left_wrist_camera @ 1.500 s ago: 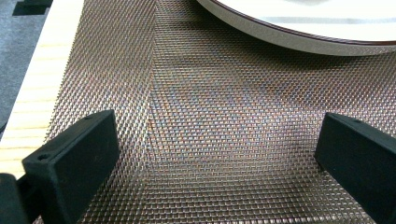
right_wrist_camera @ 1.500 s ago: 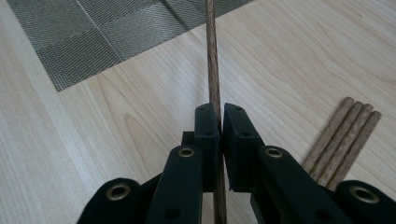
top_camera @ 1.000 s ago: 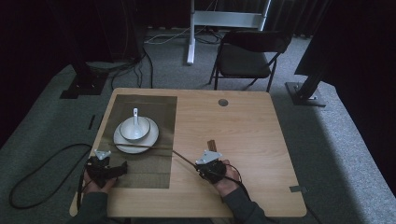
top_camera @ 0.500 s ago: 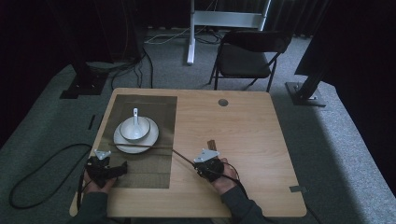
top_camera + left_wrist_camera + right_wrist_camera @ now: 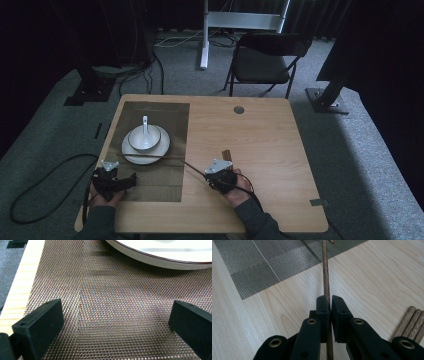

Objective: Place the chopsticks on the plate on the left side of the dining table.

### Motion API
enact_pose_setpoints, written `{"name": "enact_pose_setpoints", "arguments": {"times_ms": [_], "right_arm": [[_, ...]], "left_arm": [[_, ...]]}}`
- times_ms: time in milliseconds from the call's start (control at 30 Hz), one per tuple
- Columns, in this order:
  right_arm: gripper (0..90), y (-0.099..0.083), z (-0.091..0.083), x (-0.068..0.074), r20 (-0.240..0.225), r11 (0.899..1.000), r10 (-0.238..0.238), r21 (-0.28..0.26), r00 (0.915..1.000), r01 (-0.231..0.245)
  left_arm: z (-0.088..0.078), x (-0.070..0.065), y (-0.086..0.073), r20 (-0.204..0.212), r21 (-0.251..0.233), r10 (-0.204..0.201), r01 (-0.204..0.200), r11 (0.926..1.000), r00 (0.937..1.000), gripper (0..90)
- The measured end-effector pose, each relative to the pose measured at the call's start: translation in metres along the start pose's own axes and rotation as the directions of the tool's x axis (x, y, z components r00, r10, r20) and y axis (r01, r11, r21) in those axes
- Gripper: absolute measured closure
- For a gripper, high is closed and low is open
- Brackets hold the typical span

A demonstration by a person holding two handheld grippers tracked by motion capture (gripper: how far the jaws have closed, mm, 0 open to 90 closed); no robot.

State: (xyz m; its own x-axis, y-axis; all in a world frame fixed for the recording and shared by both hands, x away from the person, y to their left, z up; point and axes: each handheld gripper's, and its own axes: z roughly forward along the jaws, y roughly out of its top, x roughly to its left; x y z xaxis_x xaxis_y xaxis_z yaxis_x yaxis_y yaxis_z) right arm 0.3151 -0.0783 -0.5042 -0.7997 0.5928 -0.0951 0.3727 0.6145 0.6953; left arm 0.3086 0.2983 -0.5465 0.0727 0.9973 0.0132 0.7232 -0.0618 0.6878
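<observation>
No brand, label or writing could be read on anything on the table.

Your right gripper (image 5: 329, 302) had its two black jaws pressed together on one wooden chopstick (image 5: 325, 277), pinching it partway along its length. In the high view that chopstick (image 5: 160, 158) ran from the right gripper (image 5: 206, 175) leftward across the bare wood and onto the mat, its far end reaching the near rim of the plate (image 5: 134, 156); whether it touched the rim I could not tell. In the right gripper view the stick rose straight up from between the jaws towards the corner of the woven mat (image 5: 257, 272).

Your left gripper (image 5: 115, 322) held its jaws spread wide with nothing between them, just the mat (image 5: 112, 302) beneath and the edge of the plate (image 5: 160, 257) ahead. In the high view the left gripper (image 5: 131, 179) sat at the near left part of the mat (image 5: 175, 120).

By count: one wooden table (image 5: 270, 150), one mat, one white plate, one white bowl (image 5: 145, 138) standing on it, and one white spoon (image 5: 145, 127) resting in the bowl. Three more brown stick ends (image 5: 409, 323) lay side by side on the wood just beside your right gripper, touching one another. One folding chair (image 5: 265, 62) stood beyond the table.
</observation>
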Motion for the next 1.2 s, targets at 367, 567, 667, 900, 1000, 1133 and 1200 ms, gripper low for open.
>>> {"name": "enact_pose_setpoints", "arguments": {"times_ms": [367, 567, 667, 900, 1000, 1133, 1200], "right_arm": [[84.8, 0.005, 0.003, 0.000, -0.005, 1.000, -0.003, -0.007, 1.0000, 0.002], [84.9, 0.011, 0.005, 0.002, -0.018, 1.000, -0.023, -0.015, 0.9996, 0.022], [84.8, 0.015, 0.007, 0.004, -0.023, 0.999, -0.027, -0.019, 0.9994, 0.027], [84.8, 0.023, 0.011, 0.007, -0.036, 0.998, -0.049, -0.028, 0.9981, 0.048], [84.8, 0.026, 0.013, 0.009, -0.044, 0.998, -0.058, -0.032, 0.9973, 0.057], [84.8, 0.028, 0.015, 0.010, -0.049, 0.997, -0.068, -0.035, 0.9964, 0.067], [84.8, 0.031, 0.016, 0.011, -0.051, 0.996, -0.080, -0.037, 0.9955, 0.078]], "left_arm": [[0.000, 0.000, 0.000, 0.000, -0.001, 0.000, 0.000, 1.0000, 1.0000, 0.2], [0.000, 0.000, 0.000, 0.000, -0.001, 0.000, 0.000, 1.0000, 1.0000, 0.2], [0.000, 0.000, 0.000, 0.000, 0.000, 0.000, 0.000, 1.0000, 1.0000, 0.2], [0.000, 0.000, 0.000, 0.000, 0.000, 0.000, 0.000, 1.0000, 1.0000, 0.1], [0.000, 0.000, 0.000, 0.000, 0.000, 0.000, 0.000, 1.0000, 1.0000, 0.2], [0.000, 0.000, 0.000, 0.000, -0.001, 0.000, 0.000, 1.0000, 1.0000, 0.2], [0.000, 0.000, 0.000, 0.000, 0.000, 0.000, 0.000, 1.0000, 1.0000, 0.2]]}}
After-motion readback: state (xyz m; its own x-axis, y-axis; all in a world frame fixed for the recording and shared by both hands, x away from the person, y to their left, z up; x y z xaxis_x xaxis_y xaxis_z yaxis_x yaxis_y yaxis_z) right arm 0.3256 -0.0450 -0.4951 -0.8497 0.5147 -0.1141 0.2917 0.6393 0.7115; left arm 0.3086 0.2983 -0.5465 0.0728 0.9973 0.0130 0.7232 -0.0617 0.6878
